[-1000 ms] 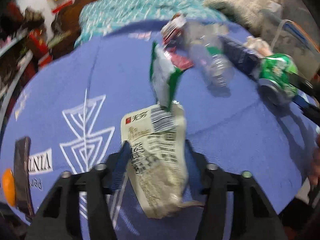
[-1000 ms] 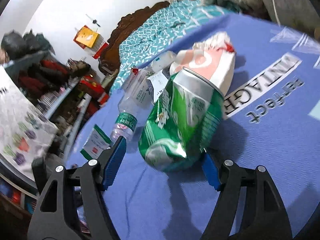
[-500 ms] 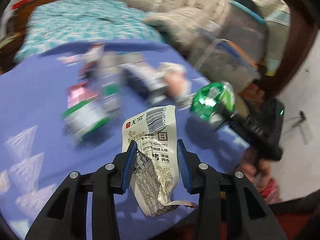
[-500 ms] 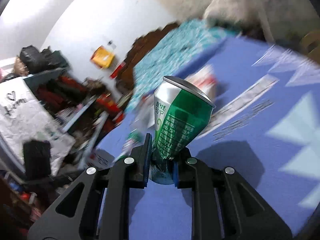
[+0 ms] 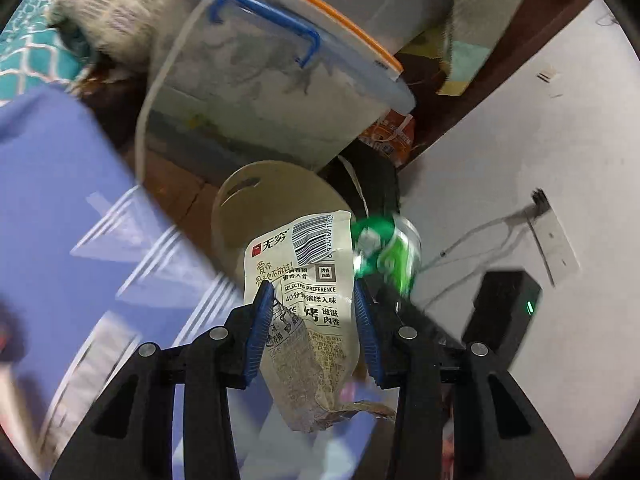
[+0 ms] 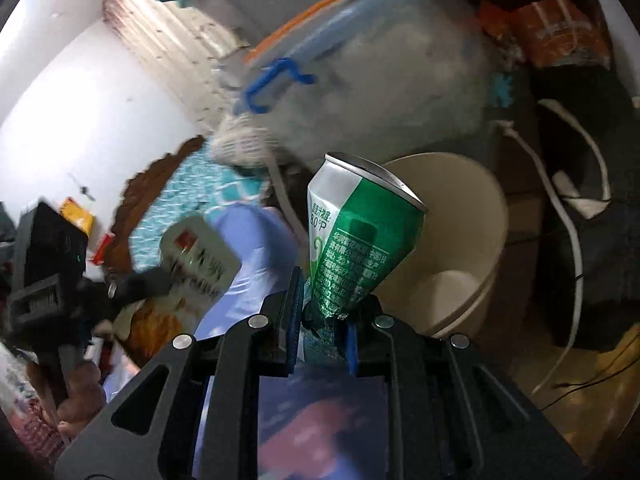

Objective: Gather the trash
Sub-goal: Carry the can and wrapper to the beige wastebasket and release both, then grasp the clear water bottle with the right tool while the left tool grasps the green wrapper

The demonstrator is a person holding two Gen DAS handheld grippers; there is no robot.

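Two grippers carry trash: the left gripper (image 5: 314,320) is clamped on the snack wrapper (image 5: 306,280), the right gripper (image 6: 324,320) pinches the green can (image 6: 360,240). Hold both right over the cream bin (image 6: 472,216) before letting go.

1. At upper centre of your left wrist view sits a translucent storage bin (image 5: 256,92) with a blue handle (image 5: 276,28) and an orange-edged lid.
2. A blue printed cloth (image 5: 60,208) fills the left side.
3. White wall (image 5: 560,140) runs down the right, with a socket plate (image 5: 556,236) and hanging cables.
4. In your right wrist view, a carved dark headboard (image 6: 160,168) stands at left against white wall.
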